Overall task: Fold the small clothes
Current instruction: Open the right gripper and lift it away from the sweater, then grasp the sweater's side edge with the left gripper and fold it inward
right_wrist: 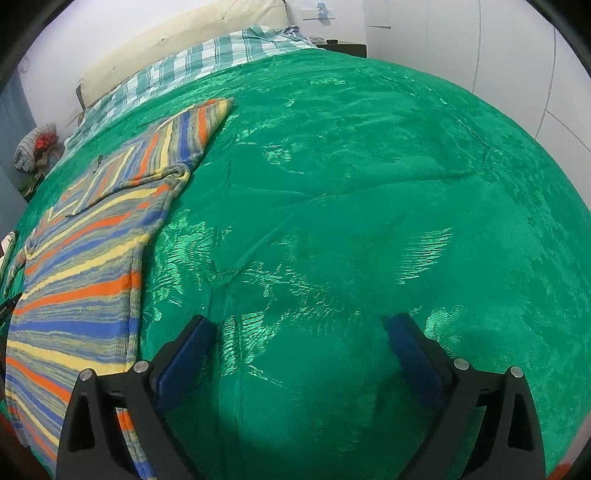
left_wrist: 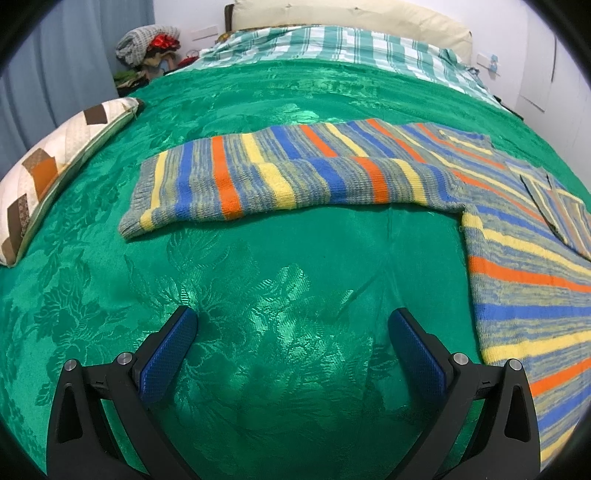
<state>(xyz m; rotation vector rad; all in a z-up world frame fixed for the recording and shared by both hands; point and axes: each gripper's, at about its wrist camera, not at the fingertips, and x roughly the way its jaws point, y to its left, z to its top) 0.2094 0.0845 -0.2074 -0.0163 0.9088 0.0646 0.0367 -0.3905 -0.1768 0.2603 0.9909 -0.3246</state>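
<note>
A striped knitted sweater [left_wrist: 369, 173] in blue, orange, yellow and grey lies flat on the green bedspread [left_wrist: 258, 288]. One sleeve stretches out to the left in the left wrist view; the body runs down the right edge. My left gripper [left_wrist: 293, 332] hovers open over bare bedspread, below the sleeve and left of the body. In the right wrist view the sweater [right_wrist: 85, 266] lies along the left side, with its other sleeve [right_wrist: 192, 129] pointing up and away. My right gripper [right_wrist: 299, 339] stands wide open over the bedspread [right_wrist: 369, 206], just right of the sweater's side edge, with nothing between its fingers.
A patchwork cushion [left_wrist: 51, 177] lies at the left edge of the bed. Green checked bedding [left_wrist: 332, 44] and a cream headboard [left_wrist: 351, 14] are at the far end. A heap of clothes [left_wrist: 147, 48] sits beyond the bed's left corner. White wardrobe doors [right_wrist: 480, 55] stand behind.
</note>
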